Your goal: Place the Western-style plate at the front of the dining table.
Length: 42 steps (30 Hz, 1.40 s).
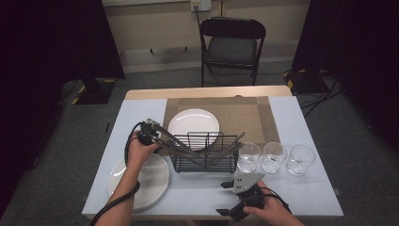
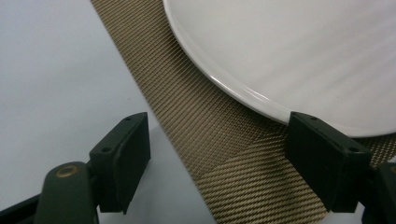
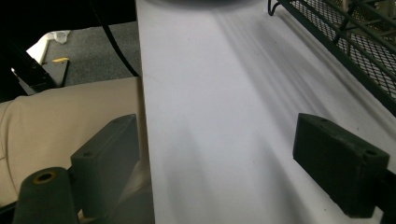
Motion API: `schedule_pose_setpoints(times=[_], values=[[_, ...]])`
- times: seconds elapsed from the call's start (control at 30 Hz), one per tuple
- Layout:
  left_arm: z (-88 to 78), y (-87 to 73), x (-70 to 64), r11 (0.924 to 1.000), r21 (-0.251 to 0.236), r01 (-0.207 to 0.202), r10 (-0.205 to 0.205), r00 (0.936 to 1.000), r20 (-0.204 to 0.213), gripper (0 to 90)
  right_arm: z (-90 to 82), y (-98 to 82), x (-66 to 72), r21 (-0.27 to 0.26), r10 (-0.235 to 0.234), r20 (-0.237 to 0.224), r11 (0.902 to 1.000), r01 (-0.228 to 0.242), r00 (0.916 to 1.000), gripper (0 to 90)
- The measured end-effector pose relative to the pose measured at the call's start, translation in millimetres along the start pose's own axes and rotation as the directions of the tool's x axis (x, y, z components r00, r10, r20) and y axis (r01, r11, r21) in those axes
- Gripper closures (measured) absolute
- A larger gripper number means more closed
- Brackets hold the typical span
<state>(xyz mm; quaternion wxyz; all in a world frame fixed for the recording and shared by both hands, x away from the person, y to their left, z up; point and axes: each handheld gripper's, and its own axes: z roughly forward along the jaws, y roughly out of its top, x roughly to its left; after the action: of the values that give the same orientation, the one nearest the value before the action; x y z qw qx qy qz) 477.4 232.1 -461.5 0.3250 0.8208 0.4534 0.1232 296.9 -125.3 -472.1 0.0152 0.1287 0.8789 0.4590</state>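
Left gripper point(image 2: 217, 154) over woven mat point(image 2: 205, 140)

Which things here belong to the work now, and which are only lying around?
In use:
- left claw, open, at the rim of the white plate on the woven mat
- wire rack

Lying about:
- plate stack
- three glasses
- right claw, open
- chair

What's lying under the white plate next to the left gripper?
The white plate rests on a brown woven placemat, which spreads over the pale table cover. The open left gripper hovers at its rim. Whatever lies beneath the plate's middle is covered.
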Motion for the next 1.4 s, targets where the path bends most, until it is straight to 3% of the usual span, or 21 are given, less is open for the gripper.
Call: schedule_pose_setpoints(times=[0.53,0.8,0.97,1.23,1.4], values=[[15.7,16.5,-10.2,0.9995,-0.001,-0.031,0.031,0.9992,0.027,22.4,-2.2,-0.6,-1.1,-0.004,0.008,0.004,1.0000,-0.008,1.0000,13.7],[8.8,17.8,-6.0,0.9995,-0.033,0.000,0.001,1.0000,0.008,23.3,-4.7,-1.1,-2.0,-0.011,0.013,0.008,0.9999,-0.013,0.9999,13.7],[2.7,16.0,5.6,0.9982,-0.026,0.053,-0.054,0.9984,-0.016,23.1,-4.1,-1.0,-1.3,-0.009,0.012,0.006,0.9999,-0.012,0.9999,13.7],[9.6,19.6,-0.9,0.9989,-0.025,0.039,-0.039,0.9992,0.006,23.7,-2.8,-1.5,-1.8,-0.008,0.008,0.003,0.9999,-0.008,1.0000,13.7],[10.3,20.0,0.8,0.9989,-0.016,0.044,-0.044,0.9989,-0.014,24.2,-3.7,-2.3,-1.7,-0.009,0.015,0.000,0.9998,-0.015,0.9999,13.7]])
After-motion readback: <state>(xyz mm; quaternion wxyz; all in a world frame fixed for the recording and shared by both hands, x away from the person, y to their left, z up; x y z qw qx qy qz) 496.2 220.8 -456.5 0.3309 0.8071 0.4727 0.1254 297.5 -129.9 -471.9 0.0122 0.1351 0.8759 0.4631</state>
